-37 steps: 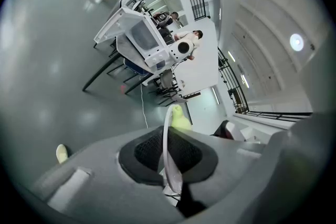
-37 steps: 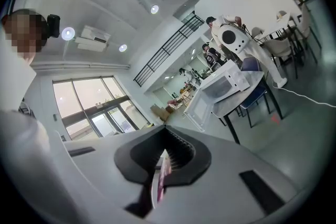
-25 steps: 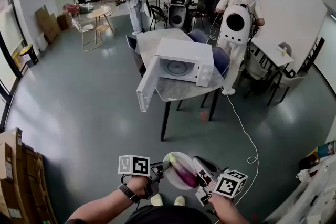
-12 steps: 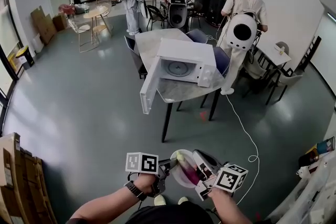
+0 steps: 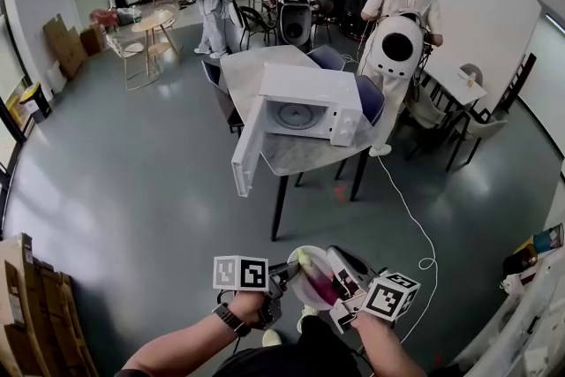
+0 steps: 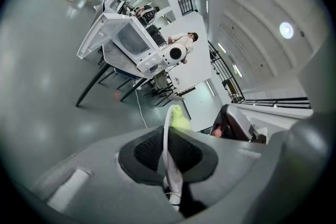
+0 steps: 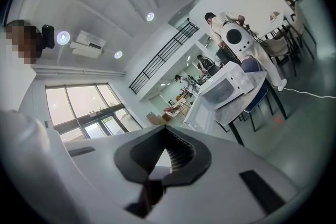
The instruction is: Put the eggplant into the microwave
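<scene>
My left gripper (image 6: 167, 135) is clenched on the rim of the plate (image 5: 298, 296), I think to carry the eggplant (image 5: 323, 288) level just beyond it. My right gripper (image 7: 166, 132), closed on nothing, flanks the plate. The microwave (image 5: 305, 106) stands well ahead, door open. Only the head view shows the eggplant whole; the left gripper view catches just its green tip.

Grey left gripper (image 5: 285, 270) and right gripper (image 5: 335, 278) carry black-and-white marker cubes; dark wristwatch (image 5: 226, 320)

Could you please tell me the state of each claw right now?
Left claw: closed on the plate rim.
Right claw: closed, holding nothing.
</scene>
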